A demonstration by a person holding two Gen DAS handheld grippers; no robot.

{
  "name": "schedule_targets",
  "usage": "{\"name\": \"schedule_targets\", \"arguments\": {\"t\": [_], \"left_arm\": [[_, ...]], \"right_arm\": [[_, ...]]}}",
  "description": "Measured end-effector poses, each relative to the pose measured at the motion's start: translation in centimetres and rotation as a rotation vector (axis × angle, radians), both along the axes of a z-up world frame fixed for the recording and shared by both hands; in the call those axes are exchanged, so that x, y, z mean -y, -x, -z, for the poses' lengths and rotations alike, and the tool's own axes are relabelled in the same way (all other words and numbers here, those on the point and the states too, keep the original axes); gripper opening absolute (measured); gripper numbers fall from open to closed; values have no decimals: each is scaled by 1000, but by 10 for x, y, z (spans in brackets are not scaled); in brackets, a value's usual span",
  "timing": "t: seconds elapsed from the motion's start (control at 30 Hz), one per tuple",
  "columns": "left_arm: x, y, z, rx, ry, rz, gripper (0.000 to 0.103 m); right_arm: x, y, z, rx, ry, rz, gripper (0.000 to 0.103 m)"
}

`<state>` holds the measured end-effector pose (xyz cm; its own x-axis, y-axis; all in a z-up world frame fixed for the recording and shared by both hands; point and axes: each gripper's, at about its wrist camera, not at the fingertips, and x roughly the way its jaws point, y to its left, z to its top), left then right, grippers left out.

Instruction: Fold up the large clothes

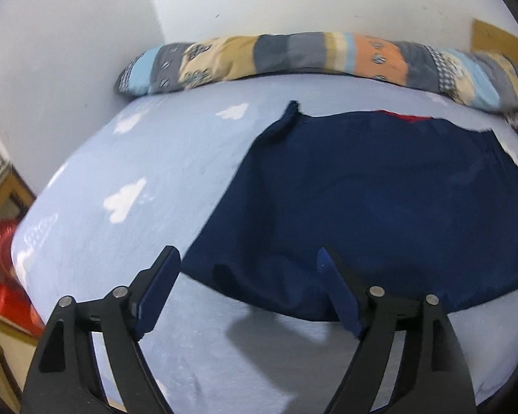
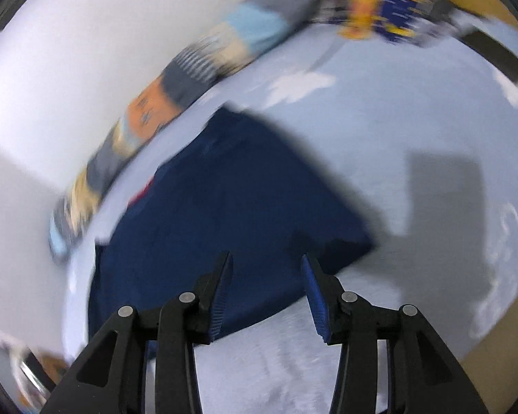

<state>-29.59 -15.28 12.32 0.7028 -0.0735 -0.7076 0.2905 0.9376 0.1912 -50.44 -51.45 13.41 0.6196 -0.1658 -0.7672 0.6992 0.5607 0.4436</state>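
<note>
Nearest the left wrist camera, the black two-finger left gripper (image 1: pixel 248 269) with blue pads: its jaws stand wide apart and released, nothing between them, hanging over the near hem of the garment. Nearest the right wrist camera, the matching black right gripper (image 2: pixel 266 269): its jaws are parted more narrowly, likewise empty, their tips over the garment's near corner; the pads (image 2: pixel 314 293) press on no cloth.

The dark navy folded fabric garment (image 1: pixel 380 200) lies flat on the light blue bed sheet printed with white clouds (image 1: pixel 121 179), free of both grippers. In the left wrist view its long axis runs across the picture, parallel to the far wall; the near hem faces the camera, and the far edge (where a strip of red lining (image 1: pixel 404 117) shows) faces the pillow. A small flap (image 1: pixel 286 117) sticks up at its far left corner. In the right wrist view the same garment (image 2: pixel 224 207) appears as a slanted oblong, with one corner pointing to the lower right.

Along the far edge of the bed, against the white wall (image 1: pixel 293 0), lies a long patchwork pillow in grey, tan, orange and pale blue (image 1: pixel 293 55). The right wrist view is blurred.
</note>
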Motion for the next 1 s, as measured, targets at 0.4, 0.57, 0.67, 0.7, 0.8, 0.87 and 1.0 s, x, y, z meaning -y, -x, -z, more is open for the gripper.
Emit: {"name": "schedule_targets", "arguments": {"t": [0.4,0.57,0.67,0.7,0.8,0.87,1.0], "left_arm": [[26,-9,30,-112,-49,36,82],[31,-3,26,-96,-33,56,82],[36,0,25,-92,-30,71,82],[38,0,25,-87,-33,77,82],[42,1,25,-77,-40,91,82],[44,0,26,-78,-44,98,82],[45,-2,31,-104,-51,102,82]], "right_arm": [[-36,-51,17,50,-68,-273,44],[-37,-51,14,107,-122,-264,49],[-38,-52,11,98,-98,-258,53],[-39,-54,11,90,-87,-257,53],[-44,-60,9,69,-59,-268,53],[-46,-64,9,56,-40,-277,53],[-54,-73,10,22,-4,-301,53]]}}
